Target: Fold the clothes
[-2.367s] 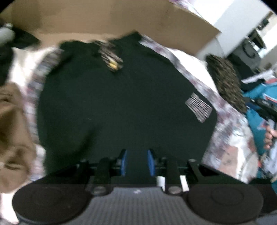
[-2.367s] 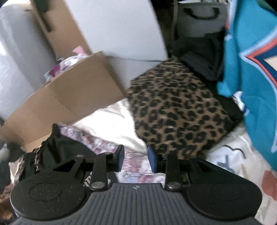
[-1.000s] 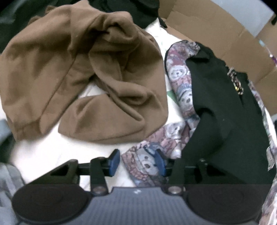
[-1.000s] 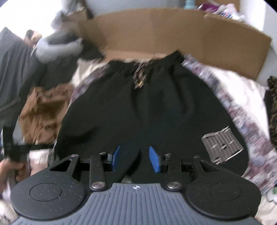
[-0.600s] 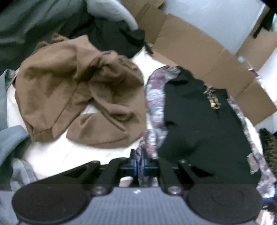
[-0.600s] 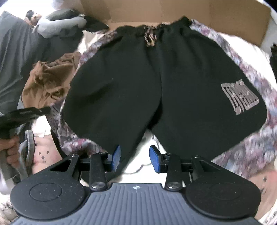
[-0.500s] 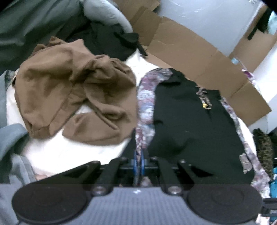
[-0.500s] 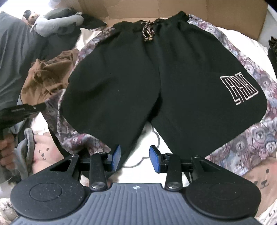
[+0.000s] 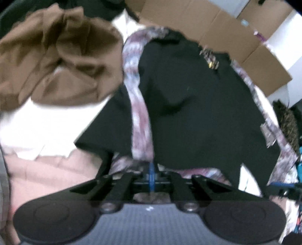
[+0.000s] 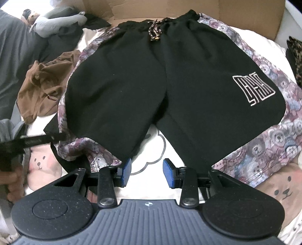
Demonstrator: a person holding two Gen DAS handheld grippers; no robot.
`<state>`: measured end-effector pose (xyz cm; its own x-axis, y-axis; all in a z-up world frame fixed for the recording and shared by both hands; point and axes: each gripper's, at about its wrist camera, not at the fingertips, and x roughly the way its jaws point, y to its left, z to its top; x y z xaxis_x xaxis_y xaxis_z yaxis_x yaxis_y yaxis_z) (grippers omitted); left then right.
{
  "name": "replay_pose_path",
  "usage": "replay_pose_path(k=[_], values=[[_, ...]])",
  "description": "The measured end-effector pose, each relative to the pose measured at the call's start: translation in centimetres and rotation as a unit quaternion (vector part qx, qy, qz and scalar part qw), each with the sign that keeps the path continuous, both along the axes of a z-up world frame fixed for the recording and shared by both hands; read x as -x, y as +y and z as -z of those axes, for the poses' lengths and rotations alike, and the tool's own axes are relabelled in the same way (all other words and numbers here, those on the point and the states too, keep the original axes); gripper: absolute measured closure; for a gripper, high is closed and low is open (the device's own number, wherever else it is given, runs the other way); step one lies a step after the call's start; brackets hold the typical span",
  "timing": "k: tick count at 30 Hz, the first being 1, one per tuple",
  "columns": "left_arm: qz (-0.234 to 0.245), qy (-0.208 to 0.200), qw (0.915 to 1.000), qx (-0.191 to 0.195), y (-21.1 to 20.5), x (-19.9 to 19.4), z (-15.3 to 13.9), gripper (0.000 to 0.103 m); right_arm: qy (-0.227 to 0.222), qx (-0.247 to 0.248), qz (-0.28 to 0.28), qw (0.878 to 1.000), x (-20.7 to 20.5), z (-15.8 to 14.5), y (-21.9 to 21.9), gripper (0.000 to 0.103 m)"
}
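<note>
Black shorts [image 10: 143, 75] with bear-print side panels and a white logo lie spread on the bed, waistband at the far side. My left gripper [image 9: 151, 176] is shut on the outer hem of the left leg of the shorts [image 9: 198, 105], lifting that printed edge so it rises toward the camera. In the right wrist view the left gripper [image 10: 54, 136] shows as a dark bar at that hem. My right gripper [image 10: 146, 172] is open, hovering just in front of the crotch gap between the two legs, holding nothing.
A crumpled brown garment [image 9: 56, 62] lies left of the shorts, with grey and dark clothes [image 10: 56, 18] beyond it. A cardboard box [image 10: 245, 15] stands behind the waistband. A leopard-print cushion [image 9: 286, 122] sits at the right. A bear-print sheet [image 10: 151, 147] covers the bed.
The left gripper closed on the left leg's hem and lifted it, folding the printed side panel upward. The right gripper swung over the shorts, then drew back a little toward the leg openings, staying open.
</note>
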<state>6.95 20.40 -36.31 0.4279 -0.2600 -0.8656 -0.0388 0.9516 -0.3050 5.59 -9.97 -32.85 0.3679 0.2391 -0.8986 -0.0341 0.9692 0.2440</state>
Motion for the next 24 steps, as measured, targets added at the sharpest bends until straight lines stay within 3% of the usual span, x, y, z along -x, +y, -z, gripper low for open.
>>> replay_pose_path(k=[8,14,18,20,22,24], values=[[0.023,0.002,0.9993,-0.029,1.7,1.0,-2.6,0.096,0.004,-0.034,0.028,0.999,1.0,1.8,1.1,0.059],[0.004,-0.013,0.9973,-0.072,5.0,0.1,-5.5,0.092,0.007,-0.049,0.039,0.998,1.1,1.9,1.3,0.059],[-0.034,-0.020,0.9958,-0.082,8.0,-1.5,-6.1,0.092,0.016,-0.052,0.040,0.998,0.9,2.3,1.6,0.059],[-0.029,-0.019,0.9951,-0.093,8.4,-2.5,-5.8,0.084,0.020,-0.053,0.040,0.998,0.8,2.5,1.7,0.059],[-0.012,-0.017,0.9945,-0.103,8.4,-3.3,-5.2,0.067,0.024,-0.055,0.040,0.997,0.8,2.7,1.8,0.059],[0.004,-0.014,0.9935,-0.113,8.3,-4.1,-4.7,0.067,0.028,-0.056,0.041,0.997,0.7,2.9,1.9,0.059]])
